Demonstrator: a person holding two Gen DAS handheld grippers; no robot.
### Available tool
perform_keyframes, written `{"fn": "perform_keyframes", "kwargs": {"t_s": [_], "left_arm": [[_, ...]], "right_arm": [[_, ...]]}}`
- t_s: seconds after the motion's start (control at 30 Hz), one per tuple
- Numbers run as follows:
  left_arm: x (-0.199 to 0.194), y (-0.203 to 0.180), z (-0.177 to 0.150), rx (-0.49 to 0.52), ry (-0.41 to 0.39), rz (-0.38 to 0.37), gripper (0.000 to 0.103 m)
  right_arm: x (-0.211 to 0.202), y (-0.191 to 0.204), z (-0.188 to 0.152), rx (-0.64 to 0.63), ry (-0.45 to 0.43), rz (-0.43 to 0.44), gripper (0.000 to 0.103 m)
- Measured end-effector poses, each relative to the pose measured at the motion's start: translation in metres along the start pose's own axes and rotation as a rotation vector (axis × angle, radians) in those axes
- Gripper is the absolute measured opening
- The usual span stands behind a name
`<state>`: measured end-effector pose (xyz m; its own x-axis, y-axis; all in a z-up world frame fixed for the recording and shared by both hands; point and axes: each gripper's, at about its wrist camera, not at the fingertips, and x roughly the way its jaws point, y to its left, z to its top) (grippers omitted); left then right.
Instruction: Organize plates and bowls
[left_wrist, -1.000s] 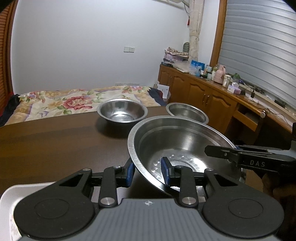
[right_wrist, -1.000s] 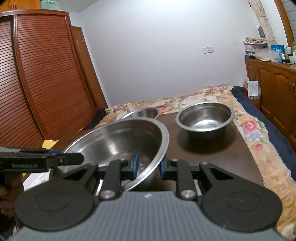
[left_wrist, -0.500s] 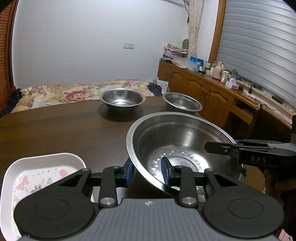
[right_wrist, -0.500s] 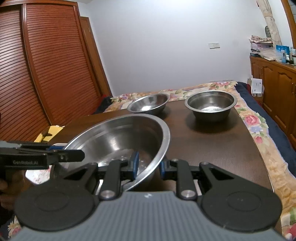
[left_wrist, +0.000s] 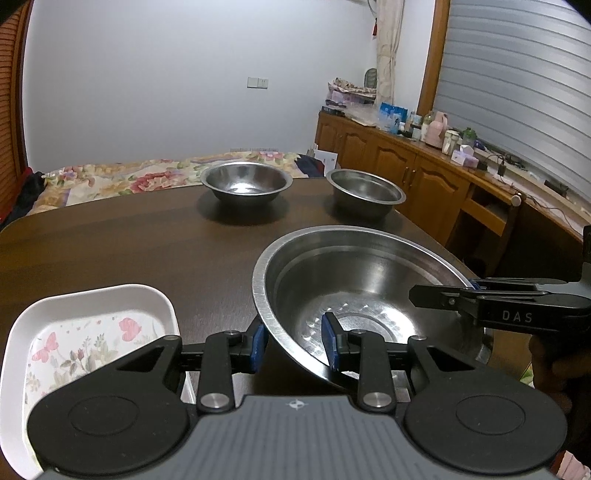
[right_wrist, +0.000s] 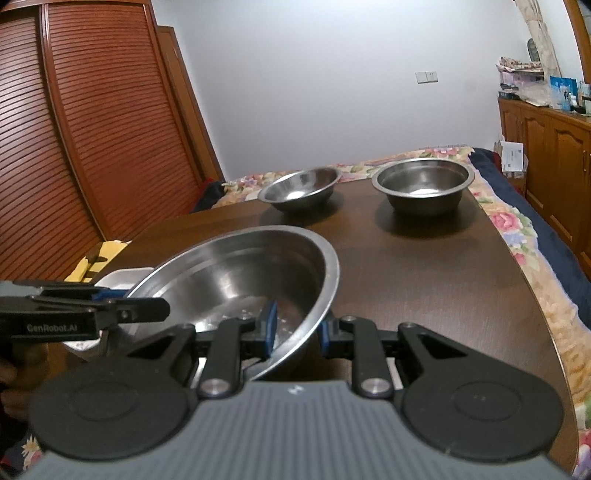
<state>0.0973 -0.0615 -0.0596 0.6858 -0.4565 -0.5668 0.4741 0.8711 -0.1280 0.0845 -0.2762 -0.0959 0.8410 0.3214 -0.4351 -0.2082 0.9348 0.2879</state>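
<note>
the large steel basin (left_wrist: 354, 295) sits tilted at the near edge of the dark wooden tabletop (left_wrist: 129, 243), held from both sides. the left hand-held gripper (left_wrist: 293, 345) clamps the basin's near-left rim, one blue pad outside the wall and one inside. the right hand-held gripper (right_wrist: 293, 330) grips the opposite rim in the same way, one pad inside the basin (right_wrist: 243, 280) and one outside. in the left wrist view the right hand-held gripper (left_wrist: 461, 295) reaches in from the right onto the far rim; in the right wrist view the left hand-held gripper (right_wrist: 122, 302) comes in from the left.

a white plate with a floral print (left_wrist: 88, 332) lies on the tabletop just beside the basin, to its left. at the far end of the tabletop stand two smaller steel bowls, well apart from the basin: a shallow bowl (left_wrist: 244, 181) on the left and a deeper bowl (left_wrist: 365, 192) on the right, apart from each other. beyond the tabletop lies a bed with a floral cover (left_wrist: 122, 177).
</note>
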Motion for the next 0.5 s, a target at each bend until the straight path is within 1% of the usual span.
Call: {"fn": "perform_keyframes", "kwargs": {"t_s": [0.5], "left_arm": [[0.0038, 0.0004, -0.0028, -0.008, 0.014, 0.002, 0.033]], "right_arm": [[0.0029, 0.0002, -0.0033, -0.008, 0.023, 0.002, 0.025]]}}
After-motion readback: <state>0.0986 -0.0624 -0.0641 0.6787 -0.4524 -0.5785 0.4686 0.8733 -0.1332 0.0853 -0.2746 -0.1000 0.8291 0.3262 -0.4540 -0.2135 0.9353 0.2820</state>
